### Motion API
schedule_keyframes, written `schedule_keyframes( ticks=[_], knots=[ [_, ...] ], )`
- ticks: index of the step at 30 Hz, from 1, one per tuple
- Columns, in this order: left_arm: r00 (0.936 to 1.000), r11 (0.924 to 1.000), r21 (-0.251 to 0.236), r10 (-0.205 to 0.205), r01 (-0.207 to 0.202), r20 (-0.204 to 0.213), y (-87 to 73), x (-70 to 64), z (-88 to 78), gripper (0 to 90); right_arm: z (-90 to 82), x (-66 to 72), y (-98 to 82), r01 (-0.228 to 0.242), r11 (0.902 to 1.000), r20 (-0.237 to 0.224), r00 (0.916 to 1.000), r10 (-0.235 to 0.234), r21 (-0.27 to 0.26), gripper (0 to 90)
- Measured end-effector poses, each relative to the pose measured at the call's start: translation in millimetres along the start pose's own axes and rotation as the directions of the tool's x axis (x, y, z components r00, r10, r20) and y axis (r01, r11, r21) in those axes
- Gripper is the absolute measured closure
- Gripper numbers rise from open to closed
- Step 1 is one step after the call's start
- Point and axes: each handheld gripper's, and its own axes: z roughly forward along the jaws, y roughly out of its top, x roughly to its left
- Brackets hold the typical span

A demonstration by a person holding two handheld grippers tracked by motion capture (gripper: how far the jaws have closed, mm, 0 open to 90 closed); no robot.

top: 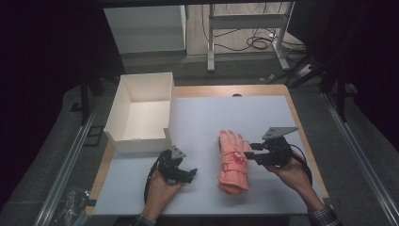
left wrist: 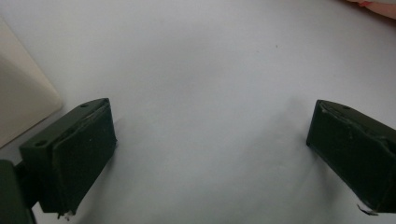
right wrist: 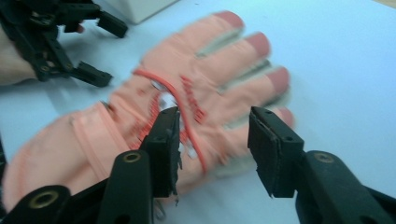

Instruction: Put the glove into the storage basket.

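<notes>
Looks like a lab setup I'm driving here.
Bare table (top: 282,117) on carpet, metal frame legs (top: 211,47), loose cables (top: 256,43) behind.

No text, brand, number or sign can be read. Red marking is seen on the back of the pink glove (right wrist: 187,107), near a pale patch, but it is blurred and its letters cannot be made out.
</notes>
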Motion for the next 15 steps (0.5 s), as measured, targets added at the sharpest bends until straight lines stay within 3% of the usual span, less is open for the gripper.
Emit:
schedule_keyframes(
  ticks=[6,11,15],
  knots=[
    [1.0000,1.0000,0.002,0.003,-0.003,0.001,0.0,0.2,-0.1,1.4,-1.7,-4.3,-30.2,-0.029,0.9995,-0.006,0.9995,0.029,0.014,53.6],
    [1.0000,1.0000,0.003,0.003,-0.003,0.001,0.0,0.3,-0.2,1.4,5.8,2.8,-57.0,-0.044,0.9986,-0.034,0.9984,0.044,0.029,71.6],
    [1.0000,1.0000,0.002,0.002,-0.002,0.001,0.0,0.2,-0.2,1.4,15.2,12.7,-70.9,-0.023,0.9985,-0.055,0.9982,0.025,0.049,78.5]
  ],
)
